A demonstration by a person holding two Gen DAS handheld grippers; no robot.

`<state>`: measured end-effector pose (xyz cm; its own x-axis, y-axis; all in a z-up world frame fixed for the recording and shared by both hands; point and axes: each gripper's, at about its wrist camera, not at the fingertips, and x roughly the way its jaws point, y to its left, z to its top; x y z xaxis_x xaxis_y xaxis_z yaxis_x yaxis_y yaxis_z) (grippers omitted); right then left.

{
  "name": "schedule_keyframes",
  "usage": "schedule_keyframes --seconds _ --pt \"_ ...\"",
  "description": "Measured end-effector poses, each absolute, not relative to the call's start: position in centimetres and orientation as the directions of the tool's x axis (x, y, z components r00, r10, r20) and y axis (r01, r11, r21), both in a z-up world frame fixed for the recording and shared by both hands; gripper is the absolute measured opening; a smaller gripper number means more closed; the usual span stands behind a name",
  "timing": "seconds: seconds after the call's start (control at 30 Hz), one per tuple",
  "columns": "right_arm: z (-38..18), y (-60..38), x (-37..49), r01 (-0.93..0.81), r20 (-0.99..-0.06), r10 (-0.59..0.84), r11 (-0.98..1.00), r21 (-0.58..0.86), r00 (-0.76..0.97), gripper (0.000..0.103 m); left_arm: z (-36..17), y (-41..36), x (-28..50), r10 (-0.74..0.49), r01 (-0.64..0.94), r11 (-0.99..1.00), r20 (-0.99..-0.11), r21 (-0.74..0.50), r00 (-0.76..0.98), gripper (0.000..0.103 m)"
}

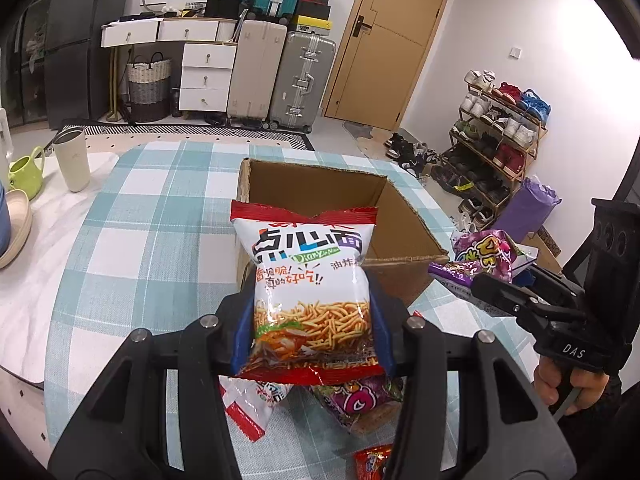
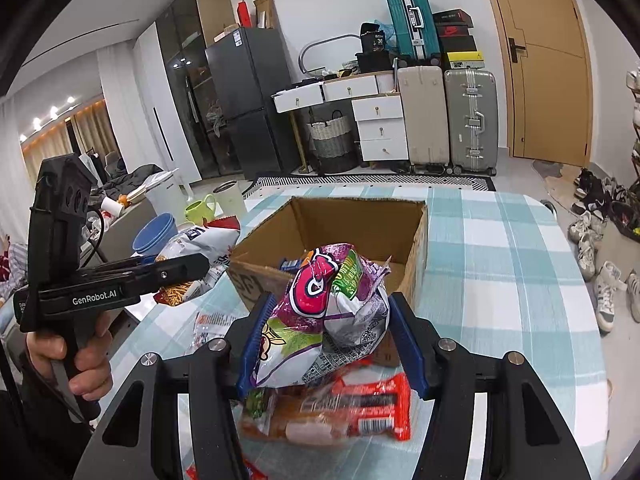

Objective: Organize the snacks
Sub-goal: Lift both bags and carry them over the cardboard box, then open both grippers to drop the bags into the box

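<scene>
Red-white noodle bag (image 1: 310, 300) clamped in left gripper (image 1: 312, 332), crumpled purple bag (image 2: 324, 316) in right gripper (image 2: 332, 340)

even, bright indoor light is filling both views; fisheye distortion is bending the edges, dark vignetting is crowding corners, and glare is glinting off the noodle snack bag (image 1: 312, 292).

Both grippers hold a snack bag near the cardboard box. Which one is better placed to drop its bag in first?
Probably the right. The right gripper holds its purple snack bag right at the cardboard box near rim, partly over the opening. The left gripper holds the noodle snack bag just short of the box's near-left corner.
</scene>
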<state>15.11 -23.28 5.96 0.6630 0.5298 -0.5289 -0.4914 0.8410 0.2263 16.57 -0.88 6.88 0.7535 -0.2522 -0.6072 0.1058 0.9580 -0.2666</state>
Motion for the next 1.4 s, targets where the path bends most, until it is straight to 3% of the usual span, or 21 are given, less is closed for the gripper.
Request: schedule_keyframes --seconds 0.6,1.4 --pt "5.7 -21.6 19.8 -0.504 -0.519 0.534 0.837 0.214 0.667 0.057 7.3 -1.7 22.8 -0.241 0.123 0.966 -0.612 -0.228 0.753 0.045" --pt "3.8 -20.2 24.7 -0.5 -0.542 0.521 0.842 0.202 0.659 0.058 3.7 -2.9 31.2 -0.208 0.132 0.978 -0.663 -0.164 0.719 0.045"
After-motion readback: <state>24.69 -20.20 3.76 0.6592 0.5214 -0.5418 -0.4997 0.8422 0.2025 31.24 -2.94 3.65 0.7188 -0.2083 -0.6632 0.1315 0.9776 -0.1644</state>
